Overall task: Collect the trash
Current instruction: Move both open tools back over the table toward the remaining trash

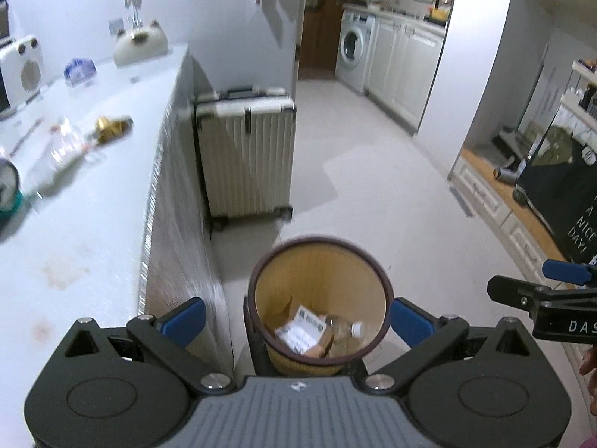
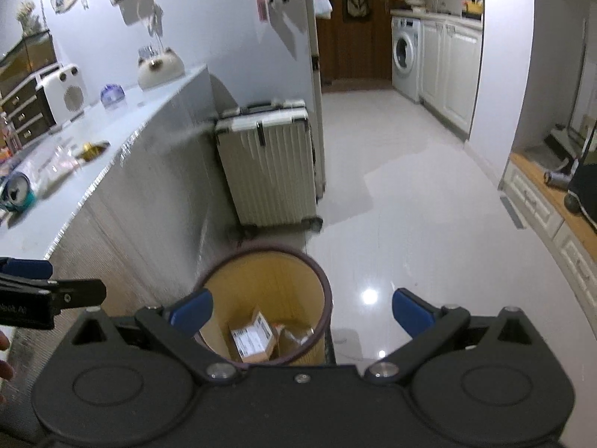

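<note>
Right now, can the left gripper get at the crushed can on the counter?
Probably yes. The left gripper is open and empty over the bin; the can lies near the counter edge with nothing between them, though it needs a swing leftward.

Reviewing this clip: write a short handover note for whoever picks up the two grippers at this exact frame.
Left gripper: open, empty, held above the trash bin.
Right gripper: open, empty, also over the bin, toward its right side.
In the bin: a small labelled cardboard box, a plastic bottle and other cardboard scraps.
Still on the counter to the left: a crushed can, clear plastic wrapping and a gold foil wrapper.
Done: some trash is binned. Left: fetch the counter items and drop them in. The bin stands on the floor beside the counter, in front of the suitcase.
</note>
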A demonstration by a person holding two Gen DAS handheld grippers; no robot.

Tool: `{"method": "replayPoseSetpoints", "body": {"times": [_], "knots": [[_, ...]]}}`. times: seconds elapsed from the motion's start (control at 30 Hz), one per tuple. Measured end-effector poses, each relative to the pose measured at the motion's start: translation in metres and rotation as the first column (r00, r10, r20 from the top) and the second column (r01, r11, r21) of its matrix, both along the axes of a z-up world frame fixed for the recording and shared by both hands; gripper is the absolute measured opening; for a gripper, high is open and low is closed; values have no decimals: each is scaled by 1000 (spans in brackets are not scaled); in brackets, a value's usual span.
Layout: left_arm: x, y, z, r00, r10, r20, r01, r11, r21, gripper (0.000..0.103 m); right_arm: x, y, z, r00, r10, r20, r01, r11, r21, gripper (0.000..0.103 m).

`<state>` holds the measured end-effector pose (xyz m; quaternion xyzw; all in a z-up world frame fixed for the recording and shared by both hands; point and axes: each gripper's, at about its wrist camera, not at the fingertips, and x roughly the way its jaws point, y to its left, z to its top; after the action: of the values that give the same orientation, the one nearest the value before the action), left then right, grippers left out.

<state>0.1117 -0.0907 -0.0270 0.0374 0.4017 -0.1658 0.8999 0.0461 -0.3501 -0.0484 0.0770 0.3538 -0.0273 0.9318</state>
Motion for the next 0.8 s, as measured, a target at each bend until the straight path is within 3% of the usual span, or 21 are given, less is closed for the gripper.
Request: {"method": "replayPoseSetpoints", "body": {"times": [0.23, 0.47, 0.63, 0.8], "knots": [[-15, 26, 33, 993, 29, 114, -26, 999, -26, 103, -10, 14, 29, 994, 19, 107, -18, 1000, -11, 103], [-27, 68, 55, 968, 89, 237, -76, 995, -63, 103, -14, 39, 43, 972, 59, 228, -63, 998, 10, 103], [-29, 108, 57, 946, 144, 290, -131, 989, -63, 103, -11, 67, 48, 937, 106, 332, -110, 994, -5, 103], [-26, 160, 51, 917, 236, 322, -243, 970, -17, 103, 2, 102, 54, 906, 167, 388, -176, 984, -12, 103]]}}
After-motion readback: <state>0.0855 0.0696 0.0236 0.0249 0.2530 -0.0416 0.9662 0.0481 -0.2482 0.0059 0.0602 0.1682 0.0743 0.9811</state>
